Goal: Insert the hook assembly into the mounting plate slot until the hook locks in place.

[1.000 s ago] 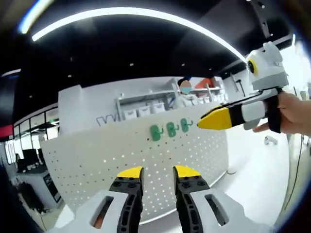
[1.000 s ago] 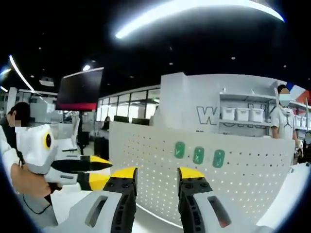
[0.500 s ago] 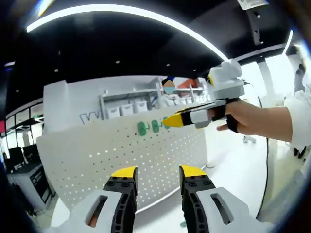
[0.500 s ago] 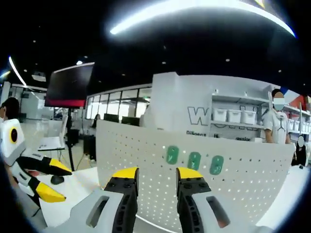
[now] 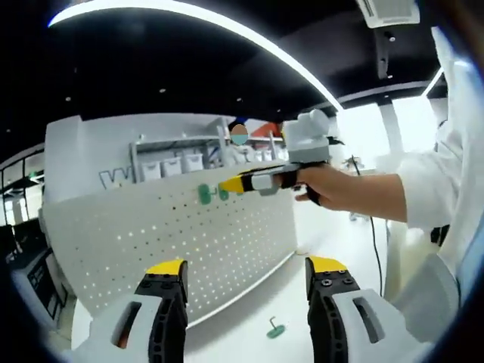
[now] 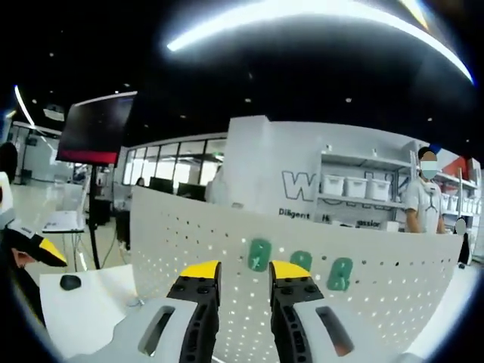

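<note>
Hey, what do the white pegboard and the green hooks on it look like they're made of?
Pegboard: probably painted sheet metal, matte white, with even rows of punched holes; plastic can't be ruled out. Green hooks: likely moulded plastic, judging by the uniform colour, rounded edges and slight sheen.

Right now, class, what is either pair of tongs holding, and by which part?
Nothing. The left tongs stand wide open and empty; the right tongs have a narrow bare gap, aimed at the green hooks on the pegboard.
</note>
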A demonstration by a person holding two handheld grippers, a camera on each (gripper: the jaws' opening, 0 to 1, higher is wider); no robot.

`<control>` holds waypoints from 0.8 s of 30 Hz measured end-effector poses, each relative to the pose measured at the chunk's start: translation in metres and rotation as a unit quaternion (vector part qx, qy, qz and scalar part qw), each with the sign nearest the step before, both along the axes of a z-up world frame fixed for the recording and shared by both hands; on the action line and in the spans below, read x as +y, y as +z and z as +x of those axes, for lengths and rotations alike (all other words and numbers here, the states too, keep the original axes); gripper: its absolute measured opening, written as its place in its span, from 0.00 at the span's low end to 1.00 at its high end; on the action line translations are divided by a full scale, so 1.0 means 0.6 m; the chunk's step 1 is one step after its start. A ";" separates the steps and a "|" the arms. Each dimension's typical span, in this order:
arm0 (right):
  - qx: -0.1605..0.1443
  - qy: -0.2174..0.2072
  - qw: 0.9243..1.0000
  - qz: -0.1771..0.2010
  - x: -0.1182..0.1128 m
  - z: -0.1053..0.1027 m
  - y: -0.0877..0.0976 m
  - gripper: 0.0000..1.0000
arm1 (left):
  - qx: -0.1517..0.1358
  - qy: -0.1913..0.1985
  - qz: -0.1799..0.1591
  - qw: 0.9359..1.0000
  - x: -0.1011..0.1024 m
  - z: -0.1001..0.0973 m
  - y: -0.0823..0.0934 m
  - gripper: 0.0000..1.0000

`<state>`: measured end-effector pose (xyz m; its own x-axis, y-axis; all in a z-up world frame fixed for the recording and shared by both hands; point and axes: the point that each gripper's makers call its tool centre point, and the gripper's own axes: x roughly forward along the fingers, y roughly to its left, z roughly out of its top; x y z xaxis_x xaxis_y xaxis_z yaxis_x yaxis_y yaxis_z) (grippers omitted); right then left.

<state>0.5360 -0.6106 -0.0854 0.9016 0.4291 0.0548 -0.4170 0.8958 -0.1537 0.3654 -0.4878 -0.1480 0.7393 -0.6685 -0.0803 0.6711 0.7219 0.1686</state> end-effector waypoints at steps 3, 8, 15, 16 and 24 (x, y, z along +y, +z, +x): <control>0.006 -0.005 1.000 0.002 0.001 0.014 -0.008 0.21 | 0.007 -0.016 0.014 1.000 0.006 -0.008 -0.004 0.69; 0.007 -0.011 1.000 0.002 0.006 0.032 -0.013 0.19 | 0.007 -0.042 0.019 0.999 0.009 -0.020 0.005 0.74; 0.009 -0.023 1.000 0.000 0.007 0.052 -0.020 0.16 | 0.011 -0.057 0.023 0.998 0.013 -0.031 0.008 0.73; 0.010 -0.024 1.000 0.001 0.007 0.054 -0.022 0.16 | 0.013 -0.057 0.025 0.998 0.013 -0.032 0.006 0.73; 0.008 -0.045 0.999 0.001 0.009 0.070 -0.026 0.09 | 0.023 -0.063 0.032 0.997 0.015 -0.037 -0.009 0.71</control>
<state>0.5779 -0.6050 -0.1008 0.9375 0.3455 0.0411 -0.3365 0.9303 -0.1462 0.3430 -0.4789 -0.1537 0.6441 -0.7485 -0.1580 0.7642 0.6201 0.1776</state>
